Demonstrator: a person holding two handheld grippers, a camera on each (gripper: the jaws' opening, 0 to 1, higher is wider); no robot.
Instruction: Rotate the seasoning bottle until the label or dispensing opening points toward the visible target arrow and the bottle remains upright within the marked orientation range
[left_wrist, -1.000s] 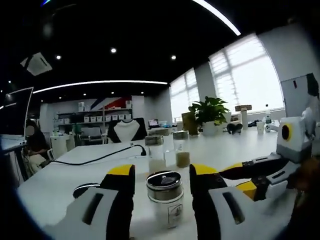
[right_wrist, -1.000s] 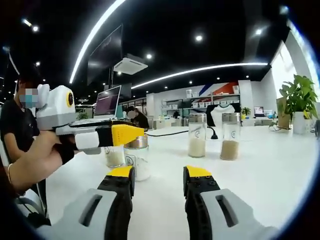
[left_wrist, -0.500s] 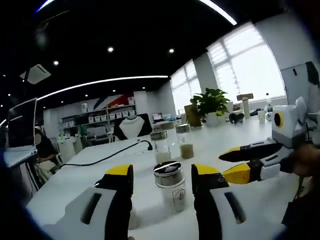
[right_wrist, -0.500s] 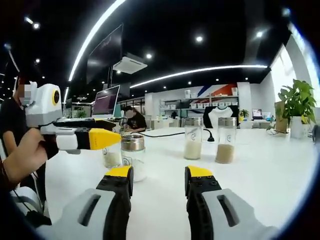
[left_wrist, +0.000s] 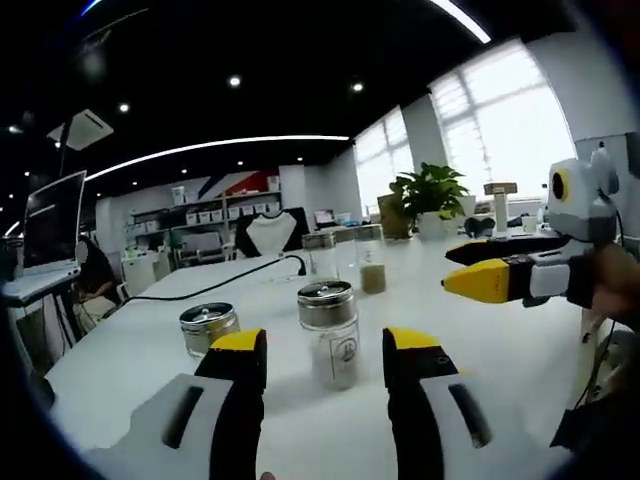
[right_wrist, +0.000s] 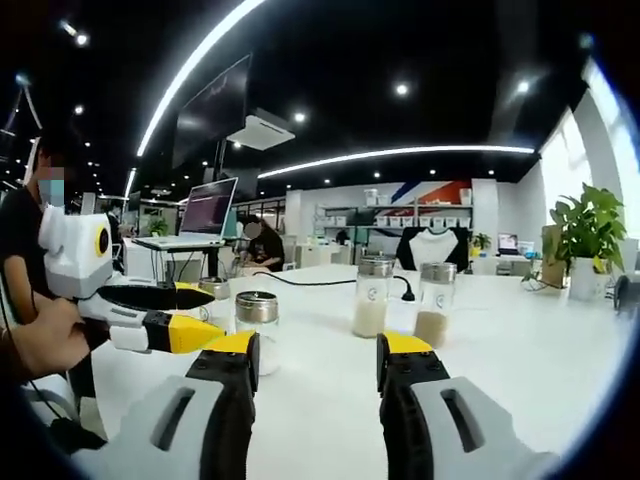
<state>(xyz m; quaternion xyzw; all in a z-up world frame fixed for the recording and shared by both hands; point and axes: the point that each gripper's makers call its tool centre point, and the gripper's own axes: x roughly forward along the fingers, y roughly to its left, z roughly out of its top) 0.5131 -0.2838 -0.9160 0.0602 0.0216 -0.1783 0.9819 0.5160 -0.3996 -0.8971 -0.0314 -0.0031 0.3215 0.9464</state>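
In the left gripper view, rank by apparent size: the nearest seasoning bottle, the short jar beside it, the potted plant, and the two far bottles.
1. Potted plant, about level with 2, though far off.
2. Nearest seasoning bottle, enlarged by nearness.
3. Short jar.
4. Two far bottles: alike, so unranked between themselves.

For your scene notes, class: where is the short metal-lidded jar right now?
In the left gripper view, the short jar stands on the white table, just left of the taller seasoning bottle and beyond the left claw's left jaw.
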